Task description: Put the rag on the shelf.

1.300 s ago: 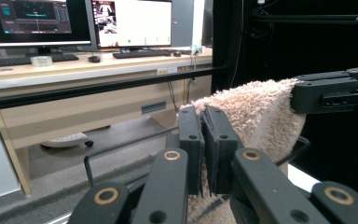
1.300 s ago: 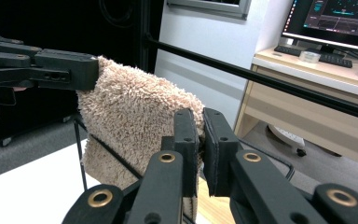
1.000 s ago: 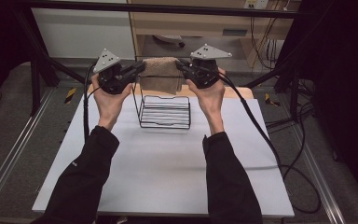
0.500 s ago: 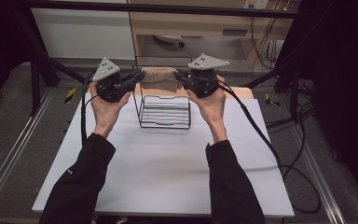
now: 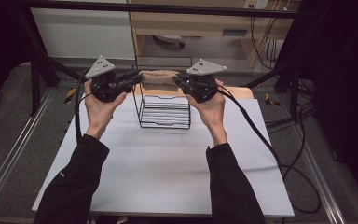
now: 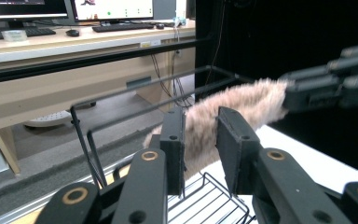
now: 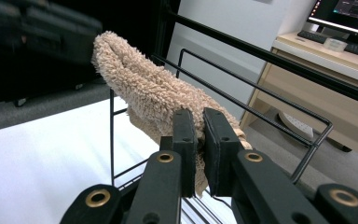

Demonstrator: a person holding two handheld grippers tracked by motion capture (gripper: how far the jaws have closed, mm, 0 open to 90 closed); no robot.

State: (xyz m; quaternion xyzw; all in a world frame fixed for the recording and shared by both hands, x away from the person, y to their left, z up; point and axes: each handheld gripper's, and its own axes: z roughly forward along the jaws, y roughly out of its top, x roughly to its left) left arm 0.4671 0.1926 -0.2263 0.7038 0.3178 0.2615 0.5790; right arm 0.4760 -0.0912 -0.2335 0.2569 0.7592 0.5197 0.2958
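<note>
Left gripper (image 5: 133, 80) is clamping one end of the fuzzy tan towel (image 5: 158, 77), jaws pressed into the pile with the cloth bulging between them in the left gripper view (image 6: 200, 140). The towel is hanging stretched in the air just above the top rail of the black wire rack (image 5: 164, 106), spanning it end to end, not clearly touching the wire. It (image 6: 242, 107) is reading as soft, light and floppy: it is sagging a little between the two holds, so it probably needs both ends held to stay spread. Thick nap likely grips well, low slip risk, nothing fragile. Best hold looks like the short edges, where it is being held now. The rack is standing on the white surface (image 5: 168, 177), toward its far edge. Right gripper (image 5: 181, 80) is pinching the other end, jaws nearly closed on a thin fold of the cloth (image 7: 158, 98) in the right gripper view (image 7: 199, 149).
</note>
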